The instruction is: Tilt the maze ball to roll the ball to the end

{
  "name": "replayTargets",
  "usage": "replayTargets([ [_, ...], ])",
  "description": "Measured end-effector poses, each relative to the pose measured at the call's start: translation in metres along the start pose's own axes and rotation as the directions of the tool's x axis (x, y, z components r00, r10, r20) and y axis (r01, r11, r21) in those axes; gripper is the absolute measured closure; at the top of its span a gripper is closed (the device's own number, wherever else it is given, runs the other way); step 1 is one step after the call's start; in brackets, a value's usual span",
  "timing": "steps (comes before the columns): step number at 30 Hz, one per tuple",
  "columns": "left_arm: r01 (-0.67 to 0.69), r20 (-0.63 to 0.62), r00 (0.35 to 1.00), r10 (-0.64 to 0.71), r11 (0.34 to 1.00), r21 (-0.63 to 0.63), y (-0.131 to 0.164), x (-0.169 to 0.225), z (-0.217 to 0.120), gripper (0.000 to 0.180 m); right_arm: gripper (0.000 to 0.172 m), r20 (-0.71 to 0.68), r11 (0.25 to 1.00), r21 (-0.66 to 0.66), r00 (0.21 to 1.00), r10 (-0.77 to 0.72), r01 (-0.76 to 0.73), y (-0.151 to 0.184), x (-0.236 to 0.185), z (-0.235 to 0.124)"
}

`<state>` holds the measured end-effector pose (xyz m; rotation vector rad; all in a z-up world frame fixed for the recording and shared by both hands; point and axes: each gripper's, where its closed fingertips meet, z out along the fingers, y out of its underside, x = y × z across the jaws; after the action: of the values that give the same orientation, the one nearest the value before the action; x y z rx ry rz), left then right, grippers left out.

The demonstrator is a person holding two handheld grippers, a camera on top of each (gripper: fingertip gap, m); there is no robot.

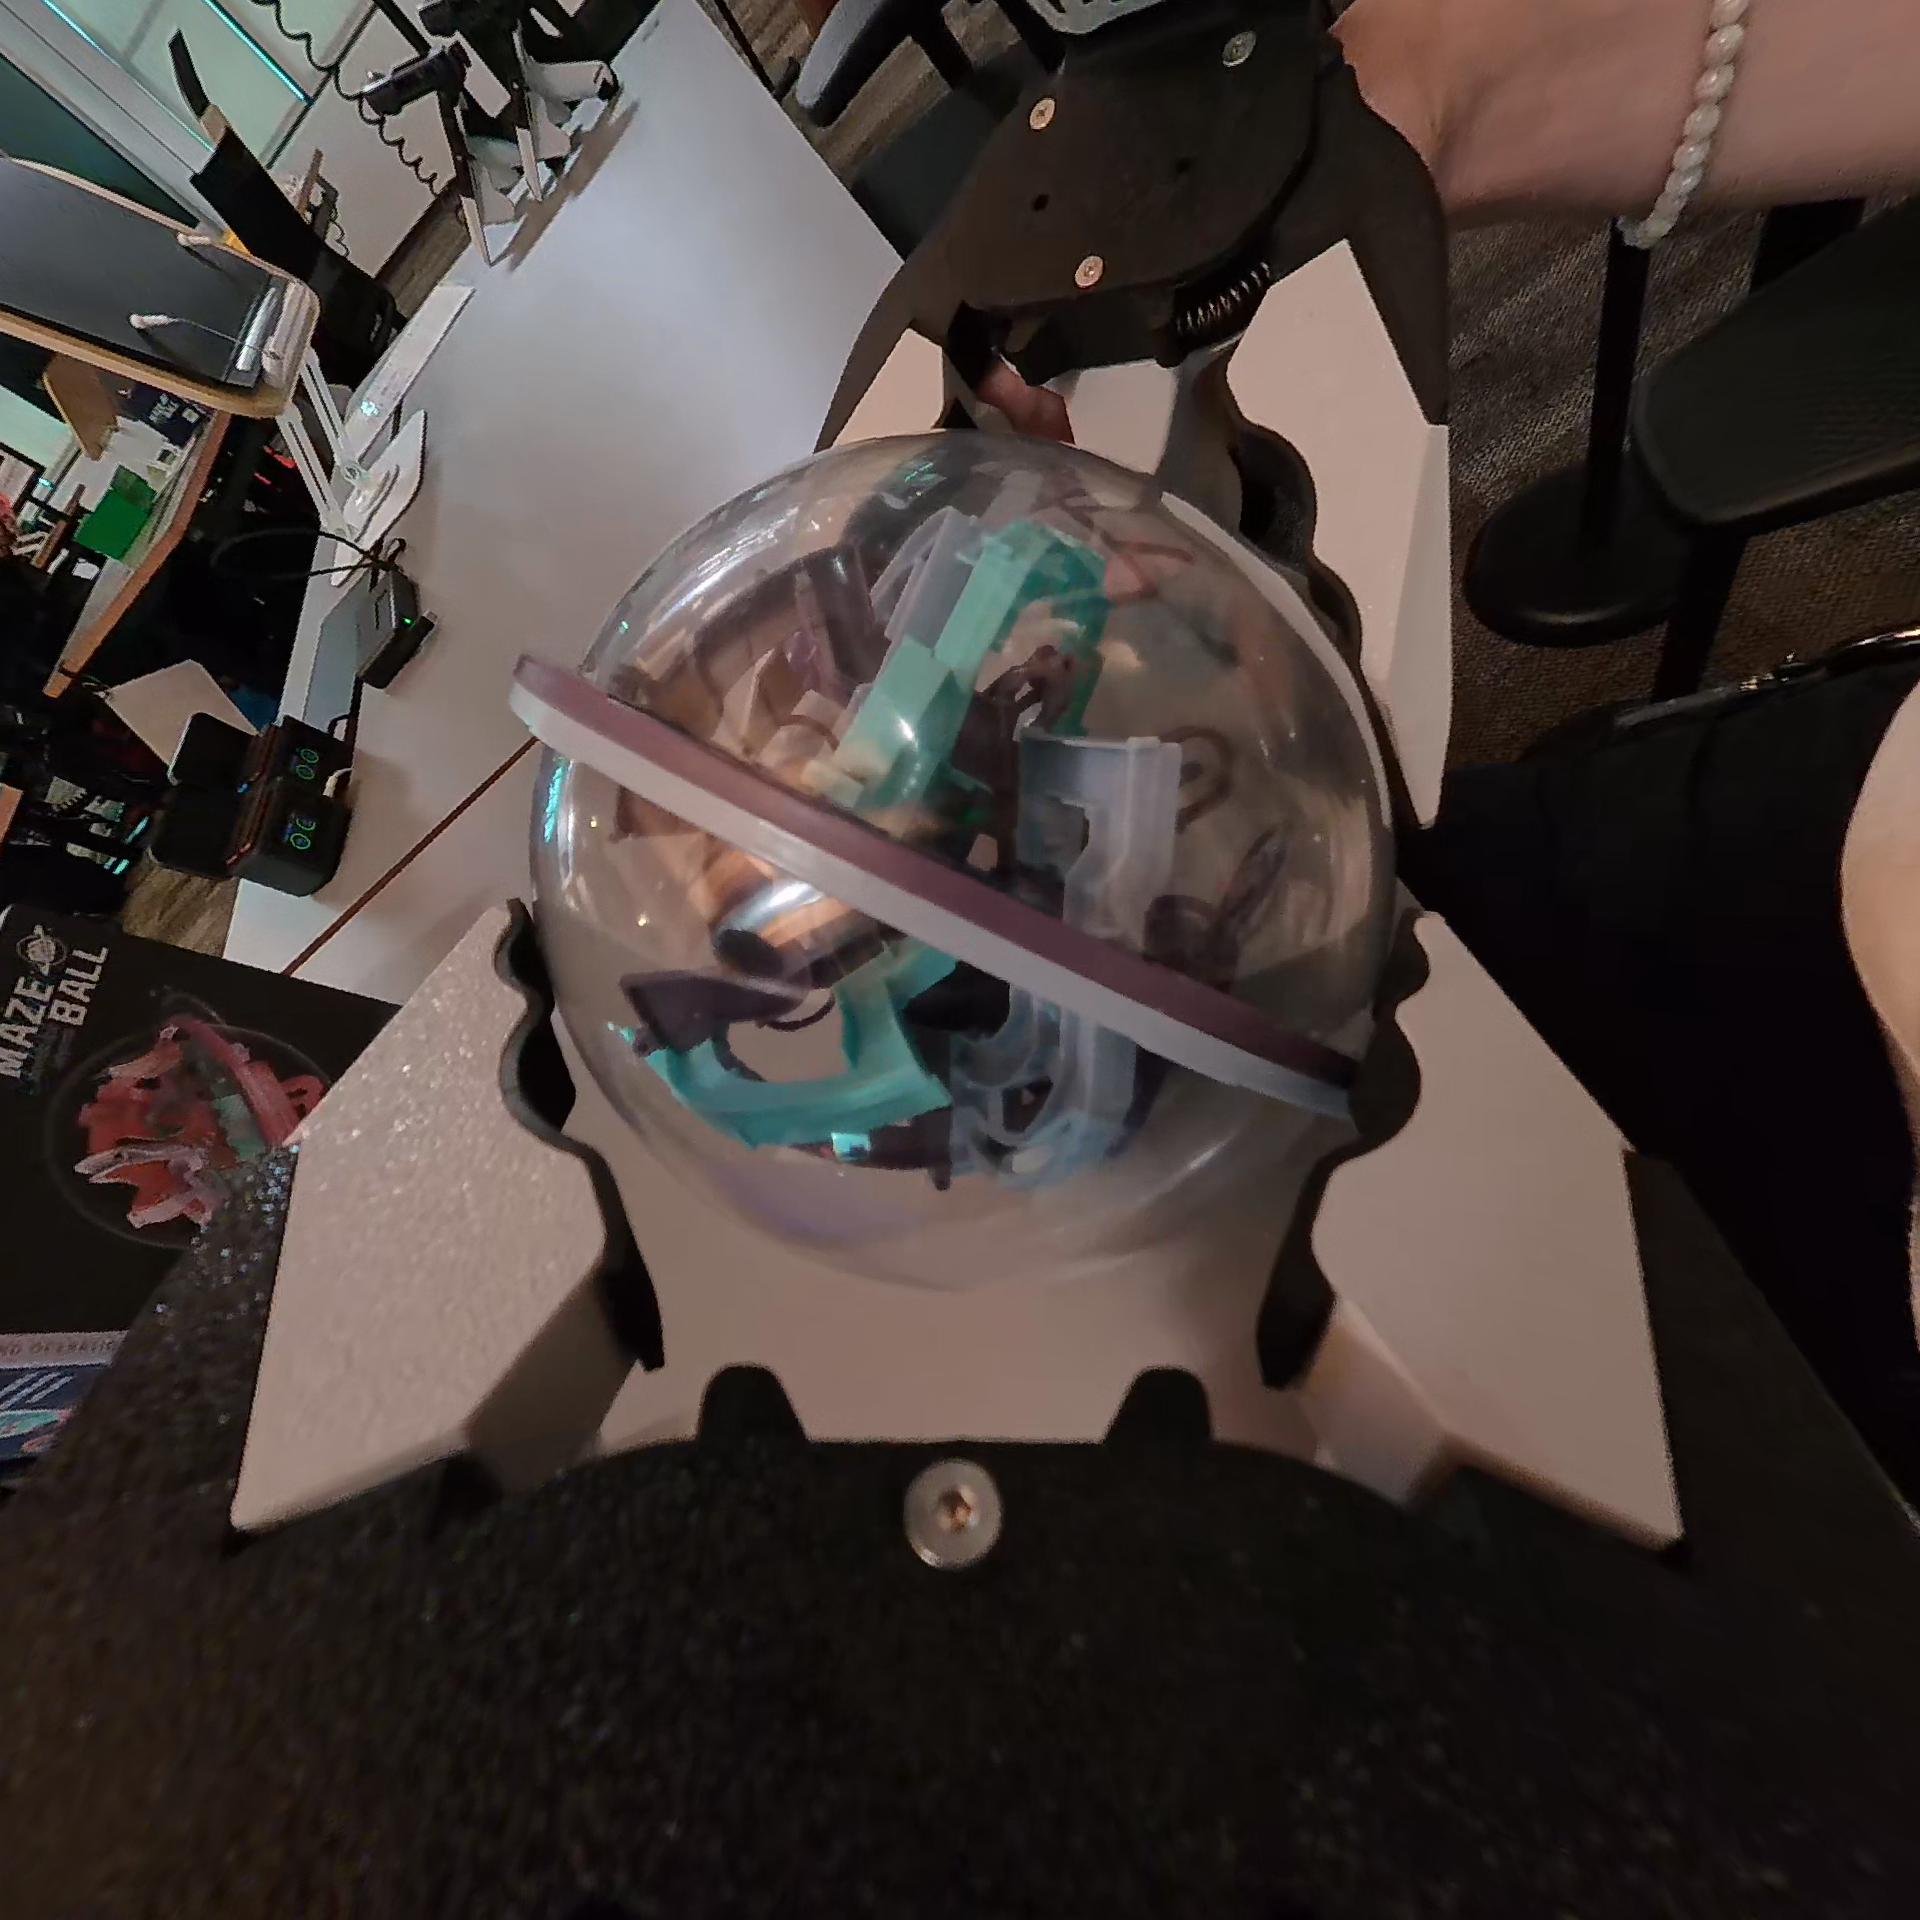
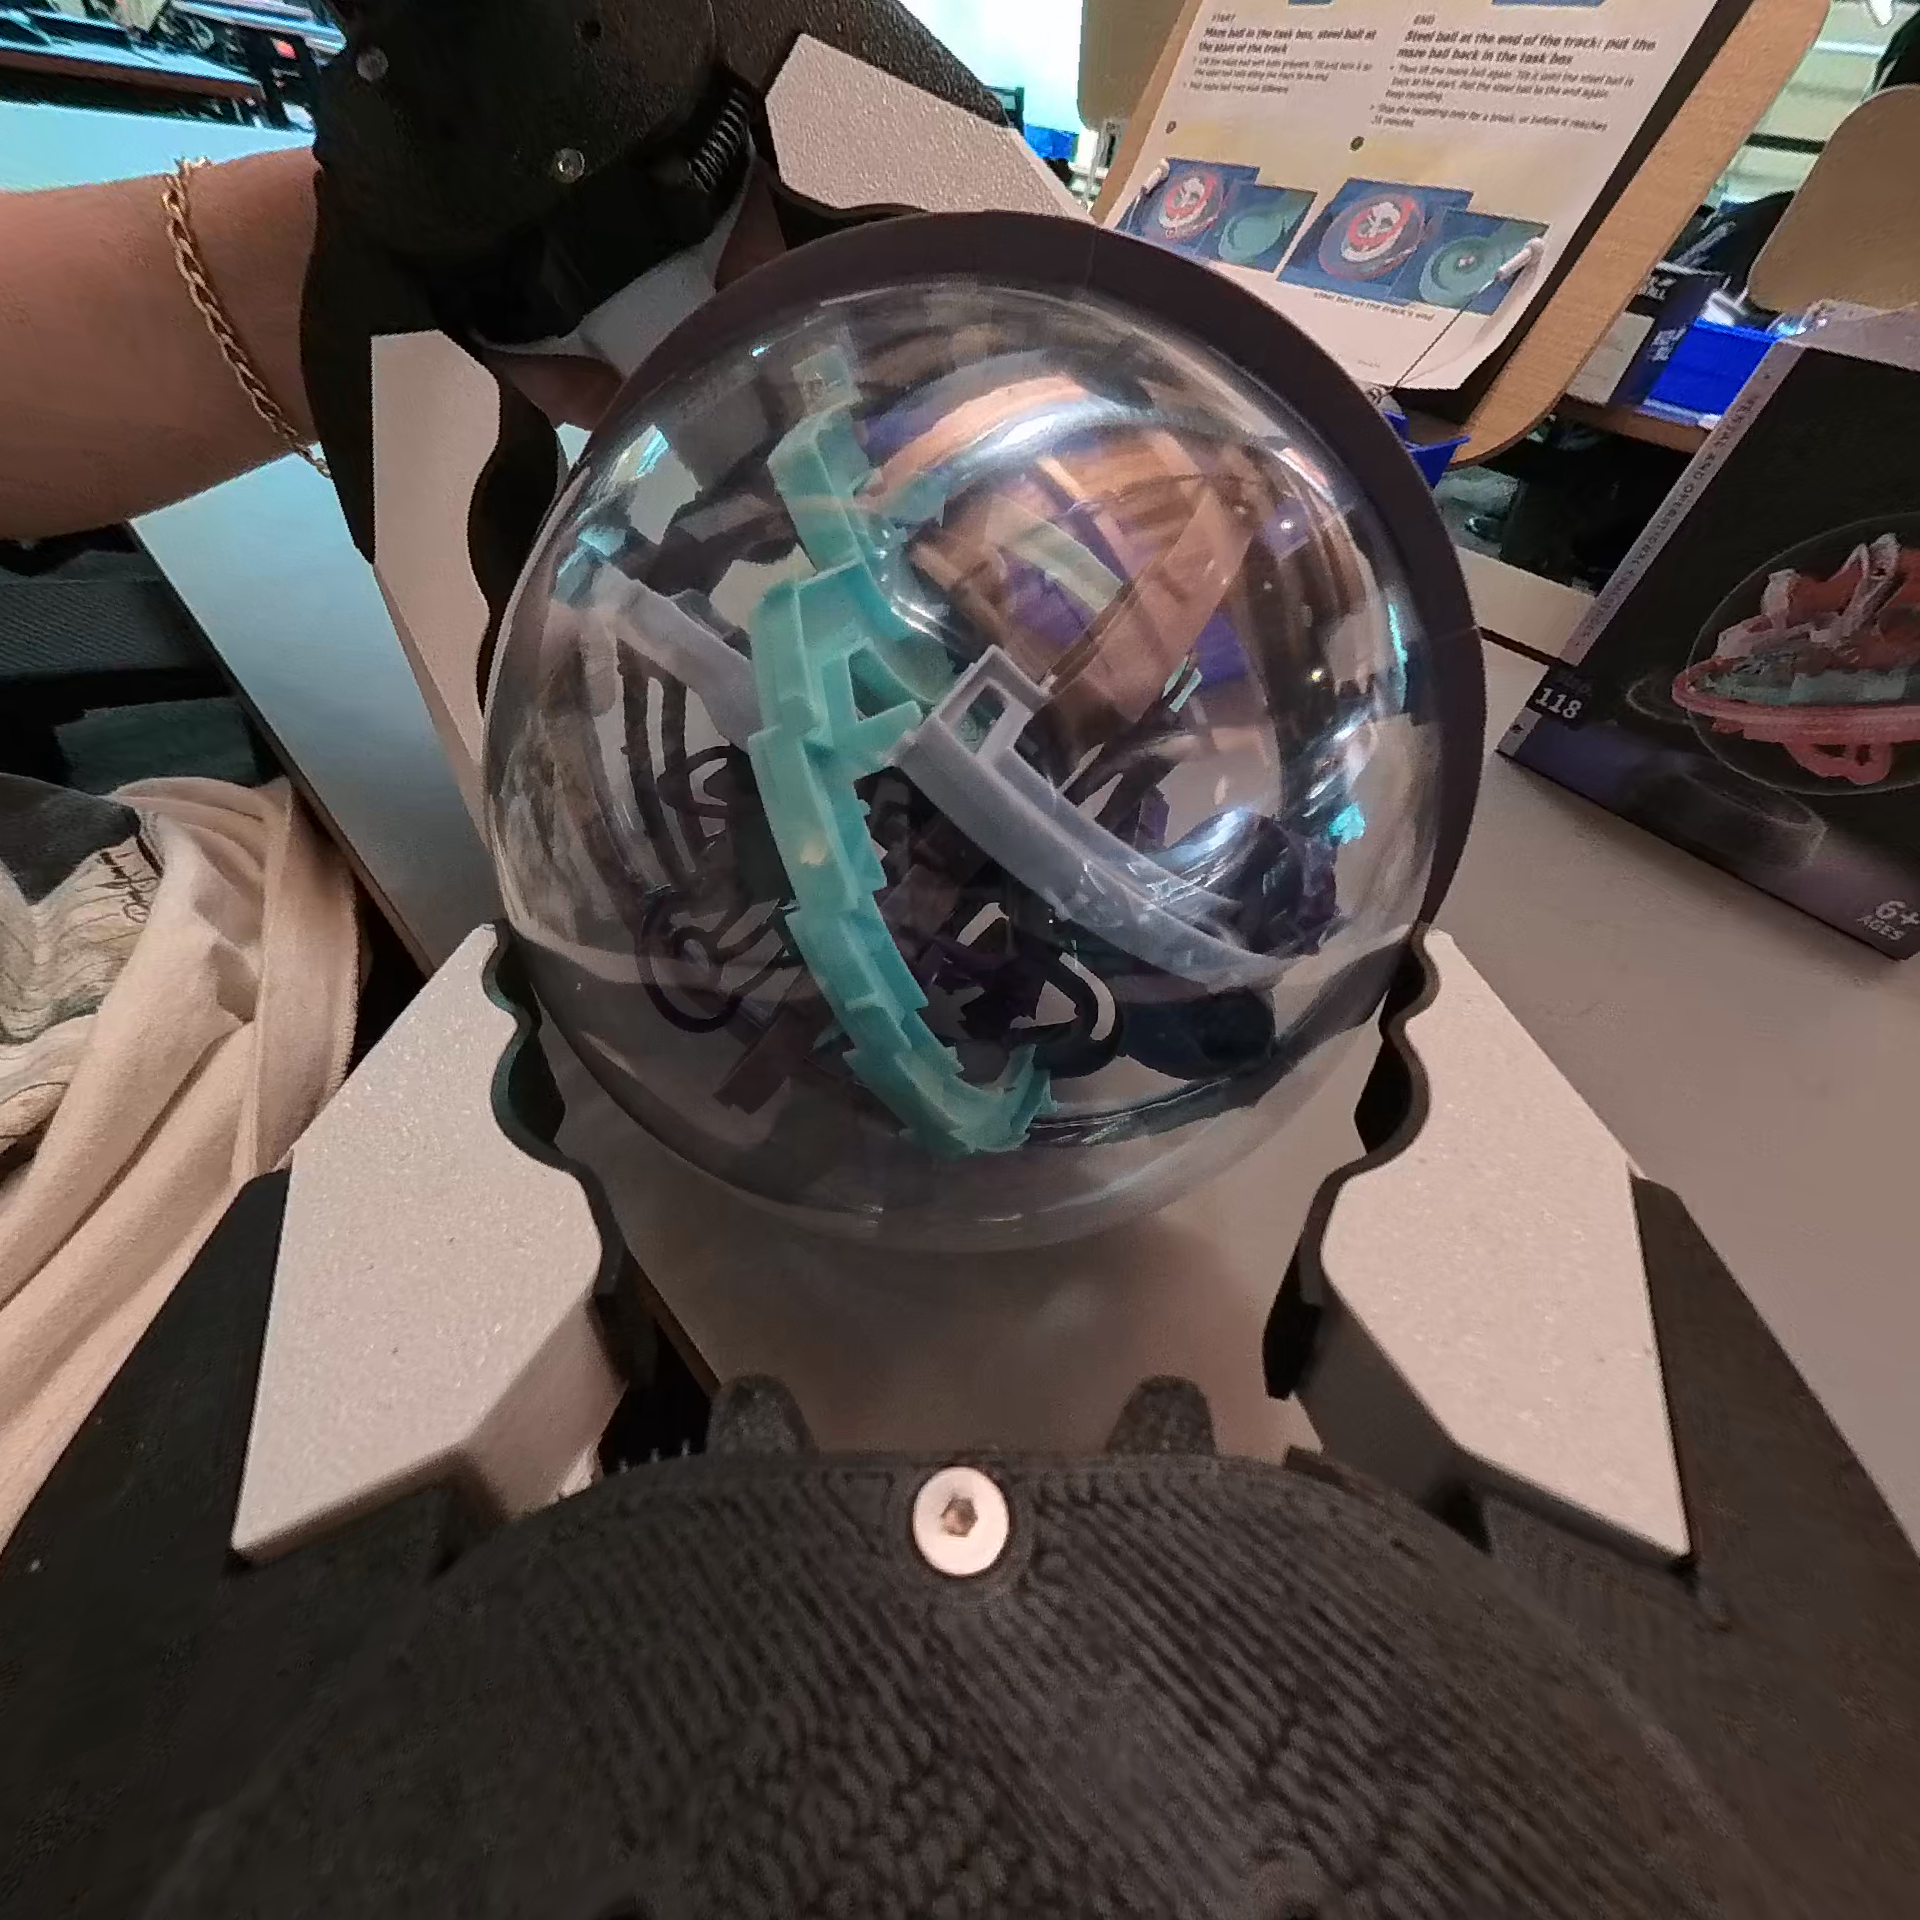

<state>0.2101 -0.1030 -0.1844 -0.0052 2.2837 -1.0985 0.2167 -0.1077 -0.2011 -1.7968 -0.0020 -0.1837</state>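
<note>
A white table [image 2: 1621, 1039] fills the background, with a dark printed box [image 2: 1756, 727] on it to the right and an instruction sheet [image 2: 1382, 156] propped behind.

In front of it, a clear maze ball [image 2: 966, 727] is held up off the table between two hand-held grippers that face each other. The ball has a flat ring [image 1: 935, 883] around its middle, tilted steeply, and teal [image 2: 831, 831], grey and dark purple tracks winding inside.

The left tongs [image 1: 956, 1049] are clamped on the ball, their dark scalloped pads pressed against its sides. The right tongs [image 2: 956, 1039] are clamped on it too, from the opposite side, pads against the shell. A bare wrist with a bracelet shows behind each gripper.

The small steel ball that rolls on the tracks cannot be picked out among the reflections, so progress along the maze cannot be told.

The step in hand appears to be the tilting itself, with the ball gripped on both sides. The next move likely calls for slow, matched turning of both wrists, keeping the grip firm on the slippery shell so the rolling ball stays on its track.
</note>
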Motion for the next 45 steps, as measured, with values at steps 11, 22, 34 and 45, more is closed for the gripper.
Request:
replayTargets([
  [11, 0.027, -0.005, 1.0, -0.027, 1.0, 0.002, -0.001, -0.002, 0.001, 0.031, 0.018, 0.023, 1.0, -0.001, 1.0, 0.02, -0.02, 0.001, 0.002, 0.0],
  [22, 0.008, -0.019, 1.0, -0.008, 1.0, 0.014, -0.01, 0.0, 0.006, 0.031, 0.018, 0.027, 0.997, -0.079, 0.999, 0.026, -0.024, 0.008, 0.002, -0.008],
  [34, 0.016, -0.027, 1.0, -0.013, 0.993, 0.119, -0.024, 0.002, 0.011, 0.031, 0.019, 0.037, 0.998, -0.064, 0.999, 0.032, -0.029, 0.013, 0.003, -0.014],
  [45, 0.025, 0.037, 0.999, -0.036, 0.965, 0.261, -0.029, 0.0, 0.004, 0.038, 0.02, 0.046, 0.993, -0.113, 0.999, 0.024, -0.019, 0.014, 0.002, -0.014],
])
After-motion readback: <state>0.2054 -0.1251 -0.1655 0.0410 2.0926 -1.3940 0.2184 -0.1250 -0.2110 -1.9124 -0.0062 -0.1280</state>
